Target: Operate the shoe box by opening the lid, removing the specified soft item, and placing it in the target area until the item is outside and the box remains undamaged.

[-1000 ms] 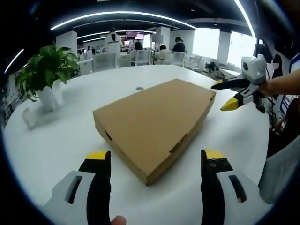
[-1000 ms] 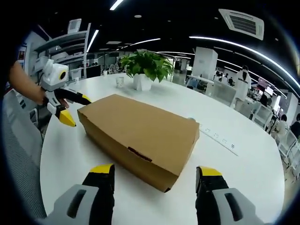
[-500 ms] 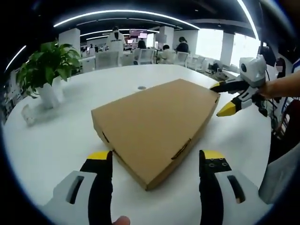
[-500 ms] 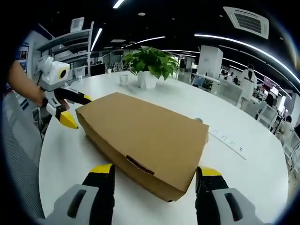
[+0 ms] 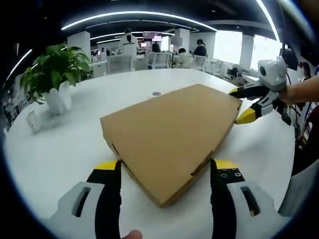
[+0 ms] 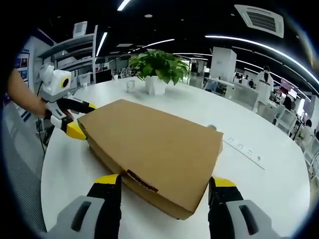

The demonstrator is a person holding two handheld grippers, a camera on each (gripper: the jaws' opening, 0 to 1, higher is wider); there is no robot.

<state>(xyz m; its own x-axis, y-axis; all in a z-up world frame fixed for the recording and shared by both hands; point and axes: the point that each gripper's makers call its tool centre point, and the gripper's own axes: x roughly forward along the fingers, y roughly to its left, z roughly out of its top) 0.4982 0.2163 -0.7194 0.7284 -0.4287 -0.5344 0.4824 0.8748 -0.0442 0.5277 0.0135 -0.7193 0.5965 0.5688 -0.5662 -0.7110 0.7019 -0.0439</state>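
Lying shut on the white table (image 5: 60, 144), the cardboard box (image 5: 169, 129) (lid down) sits between your left gripper (image 5: 164, 172) and right gripper (image 6: 164, 186), both spread wide, holding nothing.

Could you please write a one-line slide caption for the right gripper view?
Open right tool faces a closed cardboard box on a white table; left tool open at its far corner.

The flat brown shoe box (image 5: 172, 134) looks like matt, smooth cardboard. It lies on a round white table (image 5: 55, 154) with a smooth, faintly glossy top.
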